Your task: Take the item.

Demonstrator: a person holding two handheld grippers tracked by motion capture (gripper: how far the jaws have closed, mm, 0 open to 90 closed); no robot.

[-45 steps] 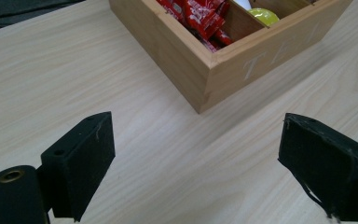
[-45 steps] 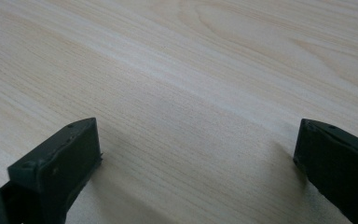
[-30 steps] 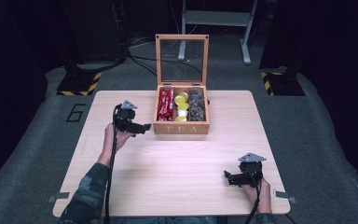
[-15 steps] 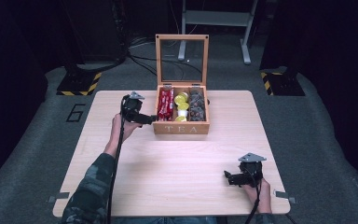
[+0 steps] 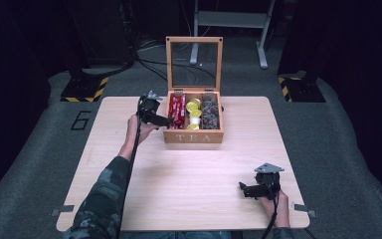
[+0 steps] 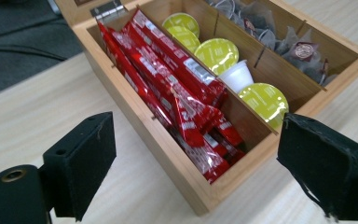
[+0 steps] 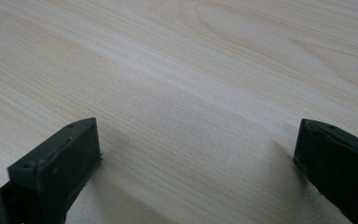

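A pale wooden table (image 5: 179, 189) stood on grey carpet in a dark room. Near its front right corner the right gripper (image 5: 251, 190) rested low over bare wood, jaws spread wide and empty. Toward the far edge the left gripper (image 5: 160, 119), jaws likewise parted and holding nothing, hovered just beside the left wall of the open wooden tea box (image 5: 194, 135). The red foil sachets (image 6: 177, 93) lay nearest it, long axes running front to back; that wall stood between. Beyond were green-lidded capsules (image 6: 216, 49), then grey tea bags (image 6: 279, 37).
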